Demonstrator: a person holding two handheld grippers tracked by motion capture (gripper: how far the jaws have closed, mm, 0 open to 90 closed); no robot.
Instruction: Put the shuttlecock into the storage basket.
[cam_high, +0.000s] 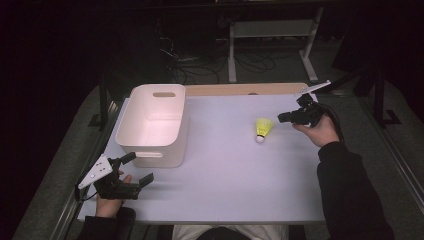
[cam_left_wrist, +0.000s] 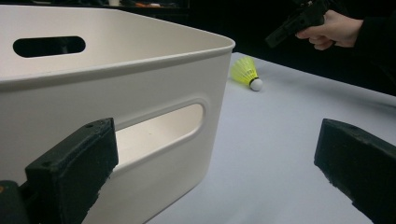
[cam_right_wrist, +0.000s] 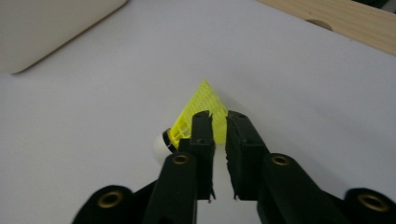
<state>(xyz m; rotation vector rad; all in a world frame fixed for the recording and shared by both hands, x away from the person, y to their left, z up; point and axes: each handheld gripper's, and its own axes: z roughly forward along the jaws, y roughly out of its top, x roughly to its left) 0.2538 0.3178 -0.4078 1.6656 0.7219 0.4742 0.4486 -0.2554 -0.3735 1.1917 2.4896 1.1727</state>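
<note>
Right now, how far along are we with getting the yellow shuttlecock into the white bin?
Nothing looks done yet: the yellow mesh shuttlecock with its white cork tip lies on the pale table, apart from the white plastic bin, whose visible inside holds nothing. In hand: the right gripper hangs over it, jaws nearly shut, nothing gripped. The left gripper waits open beside the bin. Left: grasp, carry, drop.

On the desk (cam_high: 220, 170), the bin (cam_high: 152, 125) stands at your left, toward the far edge. The shuttlecock (cam_high: 263, 130) lies well to its right, on its side. Your right hand-held gripper (cam_high: 285, 118) is just right of the shuttlecock. Your left hand-held gripper (cam_high: 137, 170) is before the bin, near its front wall.
</note>
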